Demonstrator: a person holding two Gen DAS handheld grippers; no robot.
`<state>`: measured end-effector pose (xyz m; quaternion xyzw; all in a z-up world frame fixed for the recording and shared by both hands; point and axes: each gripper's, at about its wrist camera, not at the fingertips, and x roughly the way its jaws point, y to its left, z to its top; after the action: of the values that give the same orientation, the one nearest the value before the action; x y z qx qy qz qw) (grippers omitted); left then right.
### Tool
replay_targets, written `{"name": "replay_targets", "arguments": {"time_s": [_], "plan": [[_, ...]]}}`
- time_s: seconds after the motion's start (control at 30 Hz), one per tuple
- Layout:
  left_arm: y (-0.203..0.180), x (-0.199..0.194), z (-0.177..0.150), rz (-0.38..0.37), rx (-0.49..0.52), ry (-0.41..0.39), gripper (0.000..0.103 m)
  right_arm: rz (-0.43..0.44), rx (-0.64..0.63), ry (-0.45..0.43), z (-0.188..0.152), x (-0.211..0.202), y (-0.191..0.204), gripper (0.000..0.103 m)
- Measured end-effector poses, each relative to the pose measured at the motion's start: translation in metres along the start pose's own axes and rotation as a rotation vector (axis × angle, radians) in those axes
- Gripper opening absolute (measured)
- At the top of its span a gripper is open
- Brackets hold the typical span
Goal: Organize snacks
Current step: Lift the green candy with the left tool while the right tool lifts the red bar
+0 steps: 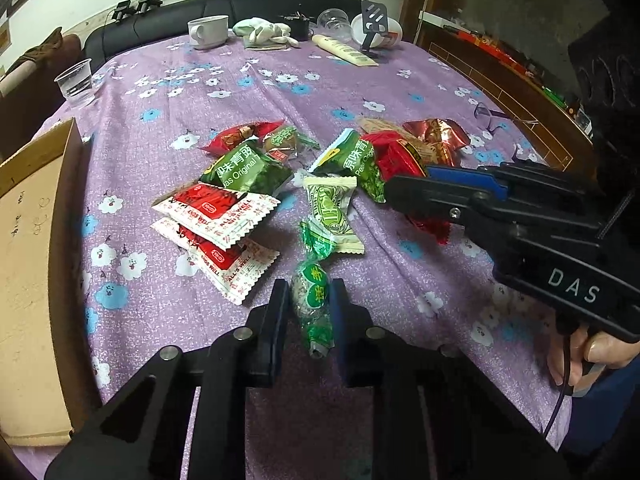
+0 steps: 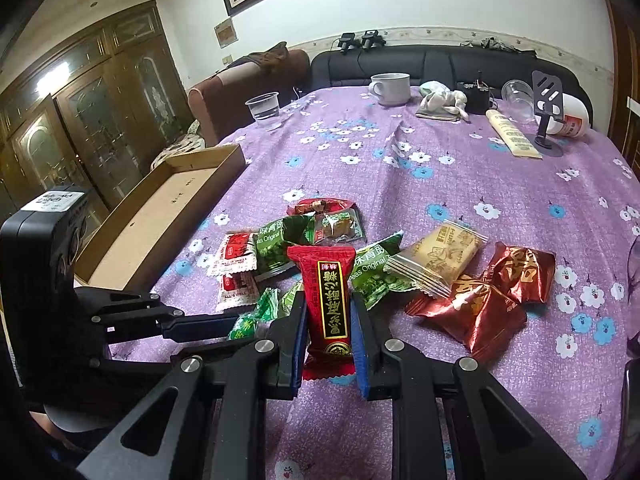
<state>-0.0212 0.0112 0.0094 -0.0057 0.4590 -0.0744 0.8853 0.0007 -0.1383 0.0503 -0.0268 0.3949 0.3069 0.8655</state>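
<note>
Several snack packets lie in a heap on the purple flowered tablecloth. My left gripper is shut on a green twisted candy at the near edge of the heap; it also shows in the right wrist view. My right gripper is shut on a long red packet with gold lettering, held upright. In the left wrist view the right gripper comes in from the right over red packets. Green pea packets, red-and-white packets and dark red foil packets lie around.
An open cardboard box stands at the table's left edge, also in the left wrist view. At the far end stand a plastic cup, a white mug, a cloth, a tube and a phone stand. Eyeglasses lie right.
</note>
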Motion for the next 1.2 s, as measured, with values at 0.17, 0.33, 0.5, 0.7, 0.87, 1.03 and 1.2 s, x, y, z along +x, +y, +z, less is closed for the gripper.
{"name": "replay_targets", "arguments": {"time_s": [0.17,0.33,0.5,0.7,0.87,1.03,1.2], "plan": [[0.0,-0.006,-0.002,-0.001,-0.004,-0.025,0.018,-0.002,0.001,-0.004,0.001,0.0,-0.001,0.02],[0.001,-0.01,-0.004,-0.005,-0.015,-0.031,0.018,-0.005,0.001,-0.002,0.0,0.001,-0.001,0.02],[0.006,-0.02,-0.003,-0.007,-0.027,-0.054,0.018,-0.027,0.001,0.008,0.0,0.004,0.001,0.02],[0.016,-0.033,-0.002,-0.001,-0.047,-0.09,0.018,-0.067,-0.002,0.024,0.001,0.005,0.011,0.02],[0.028,-0.044,-0.001,0.001,-0.073,-0.117,0.018,-0.079,-0.011,0.035,0.002,0.005,0.024,0.02],[0.047,-0.055,-0.001,0.012,-0.114,-0.146,0.018,-0.053,-0.014,0.026,0.009,0.0,0.04,0.02],[0.07,-0.065,-0.002,0.029,-0.164,-0.172,0.018,-0.007,-0.028,0.023,0.018,-0.001,0.062,0.02]]}}
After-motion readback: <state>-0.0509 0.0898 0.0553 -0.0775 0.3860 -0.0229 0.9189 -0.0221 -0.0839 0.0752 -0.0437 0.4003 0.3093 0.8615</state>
